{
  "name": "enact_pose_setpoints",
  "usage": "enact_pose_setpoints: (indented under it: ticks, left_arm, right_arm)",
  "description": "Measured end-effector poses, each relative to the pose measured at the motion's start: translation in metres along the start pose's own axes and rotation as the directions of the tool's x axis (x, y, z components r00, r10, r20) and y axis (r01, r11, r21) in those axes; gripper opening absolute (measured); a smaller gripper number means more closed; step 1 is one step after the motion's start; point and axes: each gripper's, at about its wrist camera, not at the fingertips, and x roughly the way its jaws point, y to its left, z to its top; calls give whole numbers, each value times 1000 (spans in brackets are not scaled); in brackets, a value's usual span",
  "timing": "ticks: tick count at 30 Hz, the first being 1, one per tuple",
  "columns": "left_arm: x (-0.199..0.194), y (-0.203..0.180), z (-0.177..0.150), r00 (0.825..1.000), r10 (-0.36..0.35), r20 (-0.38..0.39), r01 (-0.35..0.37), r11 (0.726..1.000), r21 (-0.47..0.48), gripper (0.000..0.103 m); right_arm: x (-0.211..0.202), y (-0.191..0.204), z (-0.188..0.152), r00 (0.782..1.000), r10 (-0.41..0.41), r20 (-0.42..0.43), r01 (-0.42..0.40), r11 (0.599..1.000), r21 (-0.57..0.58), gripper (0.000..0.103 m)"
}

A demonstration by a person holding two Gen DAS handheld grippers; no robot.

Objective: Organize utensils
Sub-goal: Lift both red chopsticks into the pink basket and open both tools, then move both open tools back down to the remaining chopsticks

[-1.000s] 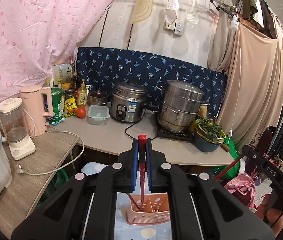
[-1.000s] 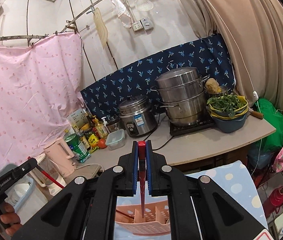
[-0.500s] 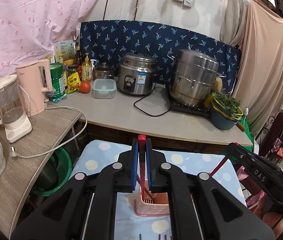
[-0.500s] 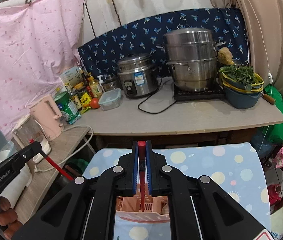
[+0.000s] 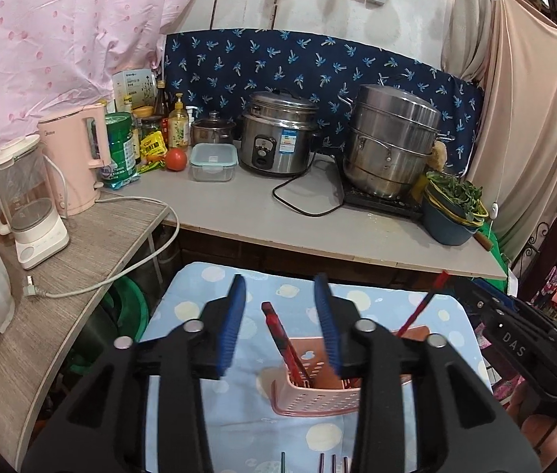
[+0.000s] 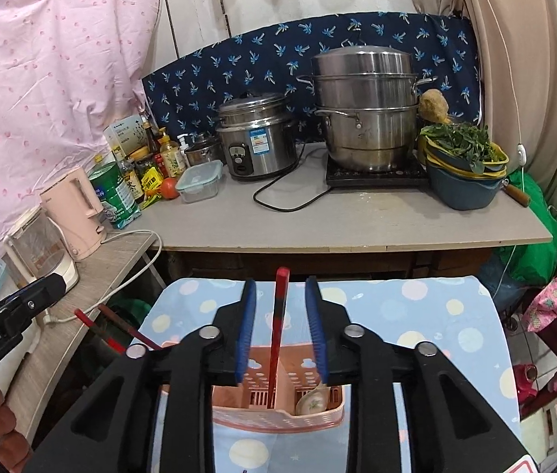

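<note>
A pink slotted utensil basket (image 5: 310, 392) (image 6: 278, 398) stands on the blue dotted cloth (image 5: 199, 307) (image 6: 416, 307). My left gripper (image 5: 280, 295) is open above it; a red chopstick (image 5: 284, 341) stands loose in the basket between its fingers, leaning left. My right gripper (image 6: 280, 295) is open too; another red chopstick (image 6: 278, 335) stands upright in the basket between its fingers. That chopstick also shows in the left wrist view (image 5: 420, 307). A white spoon (image 6: 312, 400) lies in the basket's right compartment. Several utensil ends (image 5: 333, 465) lie on the cloth near me.
Behind the cloth is a grey counter (image 5: 239, 213) with a rice cooker (image 5: 278, 134), steamer pot (image 5: 392, 142), lidded box (image 5: 213, 161), tomato (image 5: 176, 158), bottles and a bowl of greens (image 5: 453, 213). A side shelf (image 5: 62, 276) holds a pink kettle (image 5: 75, 157) and blender (image 5: 26, 205).
Both grippers opened and let go of their red chopsticks, which now stand in the pink basket. Both cameras tipped further down toward the cloth.
</note>
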Motion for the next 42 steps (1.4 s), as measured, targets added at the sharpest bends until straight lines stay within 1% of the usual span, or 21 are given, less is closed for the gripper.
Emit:
enact_pose_setpoints:
  ticks: [4,7,10,15,18,22,26,30,34,37,42]
  left_arm:
    - [-8,1,-3,1000,6,1,-6,1000,7,38]
    - [-15,3,-9,1000,10,-3,-10,1000,7,39]
    - [-22,7,-19,1000,14,-17,-13,1000,4,39]
    - [-33,12,-45,998,39,-41,-37,999,28,39]
    - [-39,14,-67,996,51,-68,-48,998,46,39]
    - [-46,20,-101,991,54,-124,-48,997,53,39]
    - [-54,27,-135,983,59,-175,-50,997,54,39]
    - [-61,31,-171,973,77,-219,-61,995,79,39]
    - [-68,31,-202,964,109,-244,-81,989,123,39]
    - [-71,32,-227,952,99,-289,-66,990,123,39]
    - [-75,32,-260,935,93,-342,-55,991,121,39]
  right_arm:
    - [-10,0,-2,1000,15,-4,-15,1000,8,31]
    - [-20,0,-11,1000,29,-11,-29,1000,11,31]
    - [-31,1,-25,999,36,-19,-36,999,11,32]
    - [-55,1,-57,1000,13,-26,-14,1000,-18,33]
    - [-69,1,-82,999,2,-44,-3,1000,-24,34]
    - [-84,-1,-118,996,4,-87,-5,1000,-13,34]
    - [-96,-5,-156,990,2,-140,-2,1000,2,34]
    - [-106,-6,-195,982,-6,-191,7,1000,6,34]
    - [-109,-8,-234,968,-29,-249,30,1000,0,34]
    - [-110,-8,-260,955,-32,-295,35,999,5,34]
    - [-113,-6,-297,934,-35,-356,37,999,0,34]
